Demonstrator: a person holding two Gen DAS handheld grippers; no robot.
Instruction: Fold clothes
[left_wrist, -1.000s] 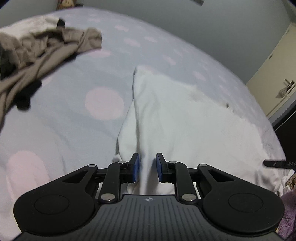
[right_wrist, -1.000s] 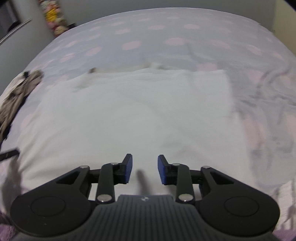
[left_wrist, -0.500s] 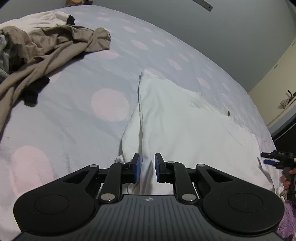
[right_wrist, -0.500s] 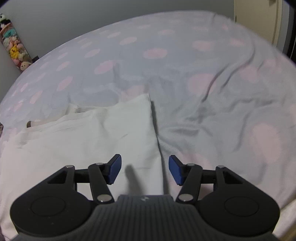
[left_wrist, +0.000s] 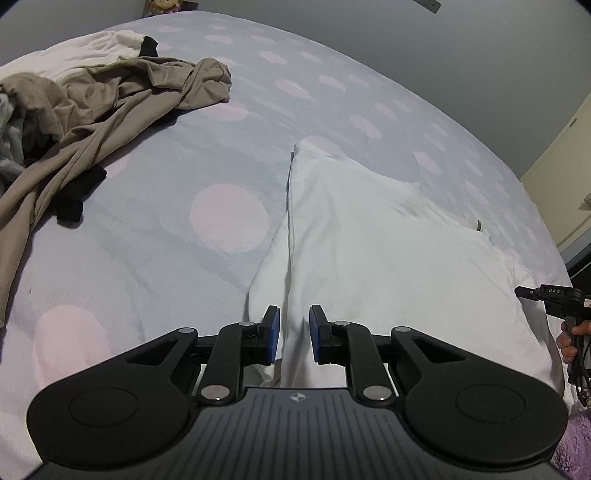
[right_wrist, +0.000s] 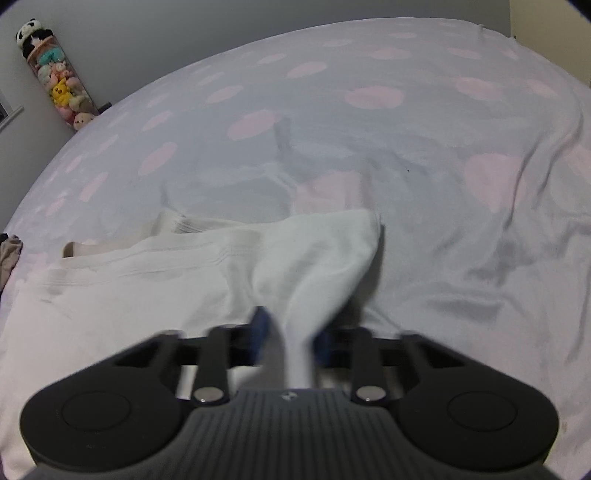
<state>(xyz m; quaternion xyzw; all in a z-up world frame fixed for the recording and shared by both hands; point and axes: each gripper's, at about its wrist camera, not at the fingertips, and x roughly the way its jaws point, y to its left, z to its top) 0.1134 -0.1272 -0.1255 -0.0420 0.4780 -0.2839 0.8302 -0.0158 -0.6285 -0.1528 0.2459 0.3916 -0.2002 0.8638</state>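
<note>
The white cotton garment (left_wrist: 388, 251) is lying spread on the grey bedsheet with pink dots (left_wrist: 177, 206), directly ahead of both grippers, because it is being squared up for a fold. The left gripper (left_wrist: 294, 334) is pinching a raised ridge of that cloth between its blue pads, jaws nearly together, so the near left corner is anchored and the side edge is running straight away from it. The right gripper (right_wrist: 290, 339) is closing its jaws on the opposite near corner; a peak of white fabric is already standing between its blurred pads, and the cloth is tenting up from the bed towards them. With both corners held, the near hem can probably be carried over as one straight line. A crumpled taupe garment (left_wrist: 110, 96) is waiting far to the left gripper's upper left, well apart.
</note>
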